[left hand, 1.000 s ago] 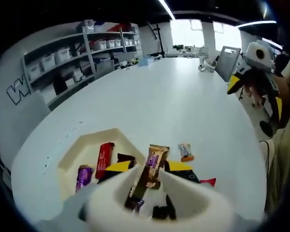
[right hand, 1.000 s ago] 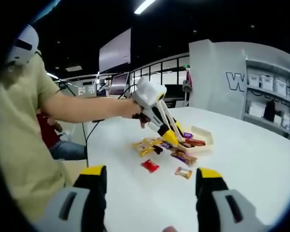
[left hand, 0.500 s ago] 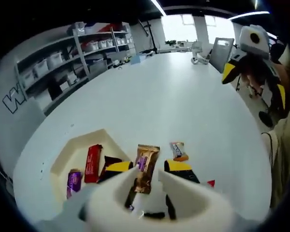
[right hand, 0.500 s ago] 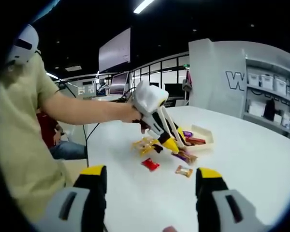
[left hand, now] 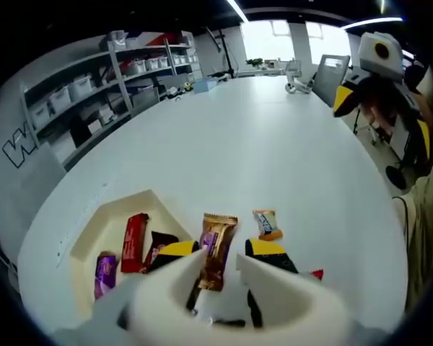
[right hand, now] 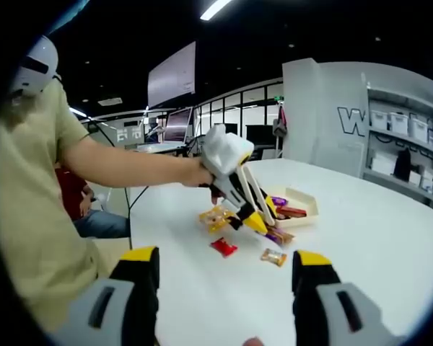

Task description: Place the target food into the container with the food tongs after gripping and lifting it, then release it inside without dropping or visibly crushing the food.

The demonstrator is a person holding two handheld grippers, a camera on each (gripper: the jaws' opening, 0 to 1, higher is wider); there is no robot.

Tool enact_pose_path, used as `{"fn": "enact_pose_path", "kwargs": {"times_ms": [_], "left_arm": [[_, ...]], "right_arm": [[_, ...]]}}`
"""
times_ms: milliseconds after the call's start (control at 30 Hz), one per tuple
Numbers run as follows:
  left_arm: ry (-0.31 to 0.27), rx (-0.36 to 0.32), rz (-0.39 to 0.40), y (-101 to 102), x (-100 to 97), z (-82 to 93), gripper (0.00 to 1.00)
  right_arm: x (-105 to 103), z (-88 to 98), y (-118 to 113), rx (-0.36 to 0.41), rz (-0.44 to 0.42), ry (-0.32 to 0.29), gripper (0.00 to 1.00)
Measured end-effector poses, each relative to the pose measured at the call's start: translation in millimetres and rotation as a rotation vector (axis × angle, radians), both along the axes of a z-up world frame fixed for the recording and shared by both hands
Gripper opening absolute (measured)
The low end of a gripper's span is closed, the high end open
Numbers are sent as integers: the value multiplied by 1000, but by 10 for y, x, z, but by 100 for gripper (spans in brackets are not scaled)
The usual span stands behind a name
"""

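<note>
A brown-and-gold snack bar (left hand: 217,240) lies on the white table (left hand: 260,144), between the yellow-tipped jaws of my left gripper (left hand: 221,249). The jaws stand apart on either side of it. To its left is the cream container tray (left hand: 94,227), holding a red bar (left hand: 133,241), a purple candy (left hand: 104,265) and a dark packet (left hand: 157,246). In the right gripper view the left gripper (right hand: 257,220) points down just over the bar (right hand: 278,236), beside the tray (right hand: 303,196). My right gripper (right hand: 225,254) is held back from the snacks, open, nothing in it.
A small orange snack (left hand: 265,223) and a red packet (left hand: 315,274) lie right of the bar. Yellow packets (right hand: 215,215) sit near the person's arm (right hand: 130,164). Storage shelves (left hand: 94,94) line the far side. The right gripper (left hand: 379,68) hangs beyond the table edge.
The left gripper has tilted down and its tips have dropped closer to the table around the bar. The right gripper has stayed still.
</note>
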State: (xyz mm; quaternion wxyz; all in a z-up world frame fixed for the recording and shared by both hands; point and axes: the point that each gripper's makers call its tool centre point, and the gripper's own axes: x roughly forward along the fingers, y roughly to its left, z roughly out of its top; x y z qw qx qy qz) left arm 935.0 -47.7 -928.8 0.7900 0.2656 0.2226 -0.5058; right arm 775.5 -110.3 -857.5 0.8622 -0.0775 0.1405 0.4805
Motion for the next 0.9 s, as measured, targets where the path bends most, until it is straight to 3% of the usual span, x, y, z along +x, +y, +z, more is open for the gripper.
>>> {"fn": "enact_pose_path", "kwargs": {"times_ms": [400, 900], "left_arm": [[21, 0, 0, -31, -7, -51, 25], [60, 27, -10, 55, -180, -54, 25]], "right_arm": [[11, 4, -14, 0, -2, -1, 73], [4, 1, 0, 2, 0, -1, 73]]}}
